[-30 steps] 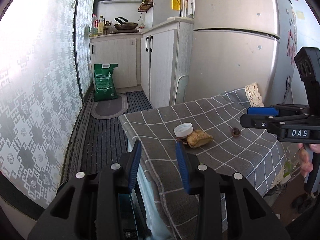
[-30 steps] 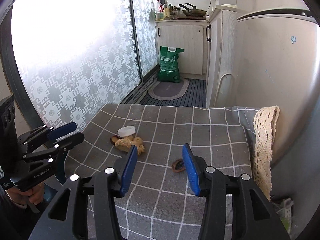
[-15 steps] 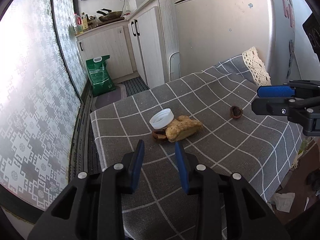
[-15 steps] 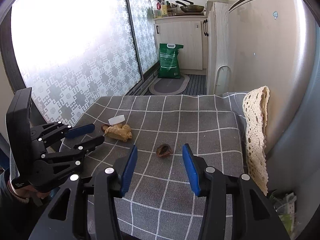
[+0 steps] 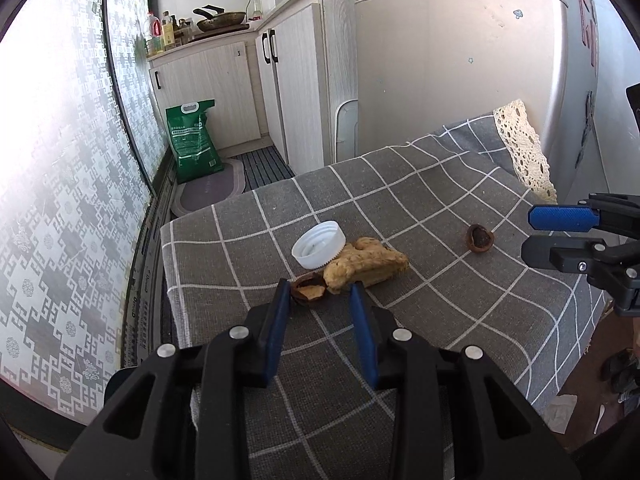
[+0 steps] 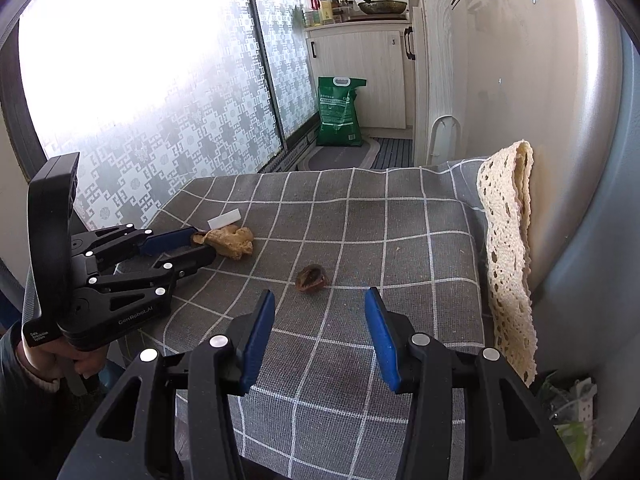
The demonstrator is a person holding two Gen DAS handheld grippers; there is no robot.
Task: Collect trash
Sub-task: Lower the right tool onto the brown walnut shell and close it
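Observation:
On the grey checked tablecloth (image 5: 440,320) lie a white bottle cap (image 5: 319,244), a tan lump of ginger-like scrap (image 5: 366,266), a brown nut shell half (image 5: 307,287) beside it, and a second nut shell (image 5: 479,237) further right. My left gripper (image 5: 319,296) is open, its tips just short of the near shell and the lump. My right gripper (image 6: 319,300) is open just short of the second shell (image 6: 311,278). The lump (image 6: 230,241) and cap (image 6: 224,219) show at left, by the left gripper (image 6: 196,246).
A fridge (image 5: 460,80) stands behind the table, with a lace cloth (image 6: 508,248) draped at the table's right edge. White cabinets (image 5: 296,80), a green bag (image 5: 194,140) and a floor mat (image 5: 212,192) lie beyond. A patterned glass door (image 6: 140,100) is at left.
Both grippers have moved forward over the table. The left one has closed in on the shell and lump; the right one has closed in on the second shell. Both stay open.

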